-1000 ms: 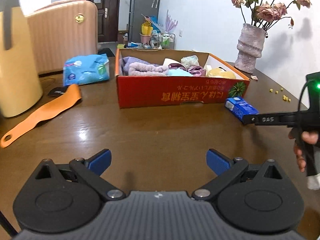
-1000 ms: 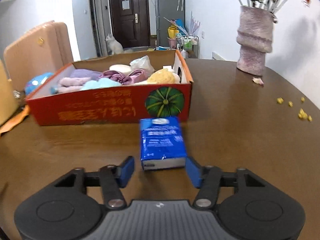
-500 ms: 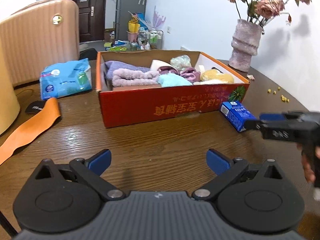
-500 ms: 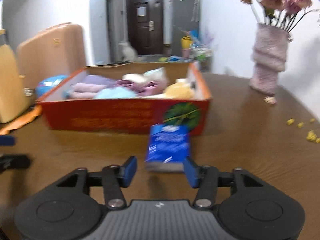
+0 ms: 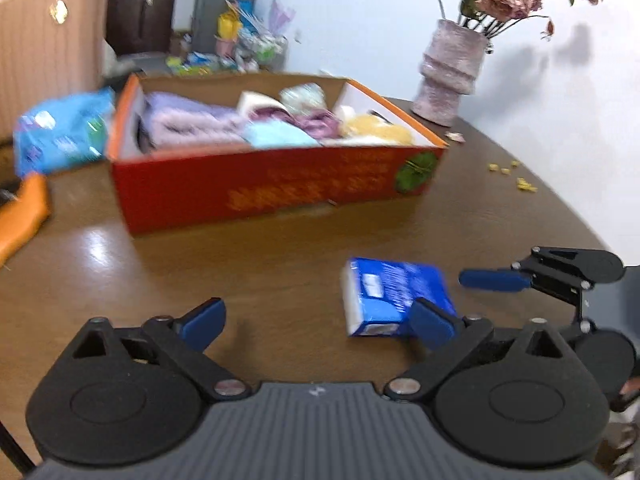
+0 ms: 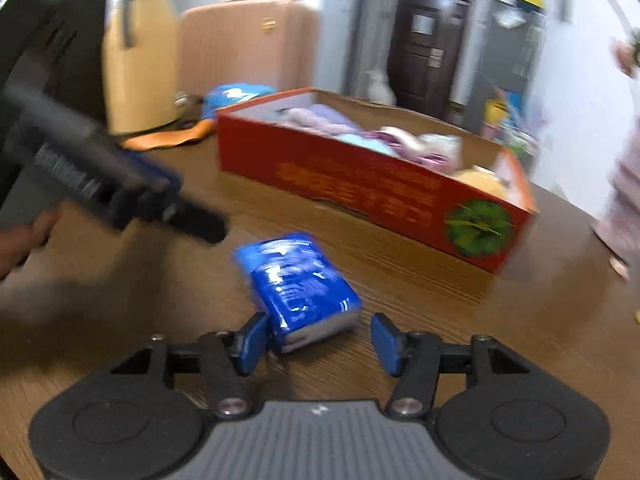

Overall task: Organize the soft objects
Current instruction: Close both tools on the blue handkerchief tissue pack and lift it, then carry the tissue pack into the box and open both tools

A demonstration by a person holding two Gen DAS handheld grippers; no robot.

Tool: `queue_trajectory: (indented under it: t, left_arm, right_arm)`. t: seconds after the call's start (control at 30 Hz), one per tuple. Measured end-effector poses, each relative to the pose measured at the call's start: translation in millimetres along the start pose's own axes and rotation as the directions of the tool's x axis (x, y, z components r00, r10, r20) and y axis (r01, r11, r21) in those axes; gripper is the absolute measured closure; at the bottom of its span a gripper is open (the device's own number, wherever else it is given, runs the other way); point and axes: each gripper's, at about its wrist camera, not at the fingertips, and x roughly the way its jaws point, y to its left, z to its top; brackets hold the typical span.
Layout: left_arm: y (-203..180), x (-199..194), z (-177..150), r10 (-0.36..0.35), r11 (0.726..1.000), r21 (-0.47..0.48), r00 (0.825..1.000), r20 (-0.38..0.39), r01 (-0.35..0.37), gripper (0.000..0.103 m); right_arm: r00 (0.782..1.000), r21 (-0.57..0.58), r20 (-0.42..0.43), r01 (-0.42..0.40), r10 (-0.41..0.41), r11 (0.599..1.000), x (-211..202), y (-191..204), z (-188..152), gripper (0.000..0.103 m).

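Observation:
A blue tissue pack (image 6: 300, 284) lies skewed on the wooden table in front of the red cardboard box (image 6: 360, 184). Its near end sits between the fingers of my right gripper (image 6: 320, 344), close to the left pad, with a gap on the right. That gripper is open. My left gripper (image 5: 316, 320) is wide and its jaws are closing. The pack (image 5: 394, 296) lies just inside its right fingertip and is not pressed. The box (image 5: 272, 196) holds a purple towel (image 5: 188, 124), a light blue cloth and a yellow soft item.
A grey vase of dried flowers (image 5: 452, 72) stands behind the box on the right, with yellow crumbs (image 5: 520, 182) near it. A blue packet (image 5: 60, 136) and an orange band (image 5: 24, 216) lie to the left. A pink suitcase (image 6: 240, 44) and a yellow jug (image 6: 140, 68) stand further left.
The left gripper has swung right, so the blue pack now lies by its right finger. The right gripper rolled and its jaws widened. The pack now sits skewed and farther from the box.

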Motion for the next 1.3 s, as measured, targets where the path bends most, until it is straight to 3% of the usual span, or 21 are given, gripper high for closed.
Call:
queue_trajectory:
  t: [0.13, 0.2, 0.27, 0.37, 0.5, 0.73, 0.9, 1.13, 1.3]
  left_arm:
    - [-0.5, 9.6, 3.1, -0.008, 0.998, -0.056, 1.000, -0.011, 0.007, 0.022]
    - [-0.7, 13.6, 9.5, -0.065, 0.993, -0.100, 0.998, -0.015, 0.063, 0.034]
    - [-0.5, 23.6, 16.0, -0.122, 0.984, -0.136, 0.992, -0.030, 0.117, 0.040]
    - [-1.2, 42.3, 19.6, -0.131, 0.978, -0.174, 0.988, -0.087, 0.114, 0.065]
    - [-2.5, 31.8, 7.8, -0.134, 0.971, -0.210, 0.987, -0.085, 0.113, 0.072]
    - [-16.0, -24.6, -59.1, -0.130, 0.951, -0.286, 0.991, -0.040, 0.113, 0.072]
    - [-23.7, -49.5, -77.3, -0.119, 0.944, -0.315, 0.992, -0.035, 0.102, 0.072]
    - [-31.7, -73.1, -48.2, -0.123, 0.956, -0.263, 0.991, 0.047, 0.131, 0.072]
    - [-22.6, -69.6, 23.3, -0.107, 0.975, -0.182, 0.986, 0.126, 0.129, 0.073]
  right_arm:
    - [0.996, 0.185, 0.039, -0.084, 0.078, 0.979, -14.3, -23.3, 1.5, 0.050]
    - [0.992, 0.329, 0.052, -0.124, 0.113, 0.936, -7.9, -36.8, 3.0, 0.056]
    - [0.990, 0.393, 0.038, -0.140, 0.136, 0.909, 7.7, -41.4, 3.6, 0.058]
    - [0.990, 0.457, 0.039, -0.141, 0.138, 0.879, 25.8, -40.3, 1.4, 0.066]
    - [0.992, 0.498, 0.030, -0.120, 0.121, 0.859, 22.2, -34.9, 0.8, 0.080]
    - [0.985, 0.458, 0.026, -0.164, 0.172, 0.873, -19.7, 4.2, -32.1, 0.082]
    - [0.987, 0.436, 0.025, -0.156, 0.161, 0.886, -46.9, 27.1, -40.4, 0.082]
    - [0.988, 0.399, 0.098, -0.151, 0.121, 0.905, -73.8, 24.0, -7.2, 0.082]
    - [0.985, 0.327, 0.159, -0.122, 0.073, 0.937, -66.4, 3.8, 65.6, 0.082]
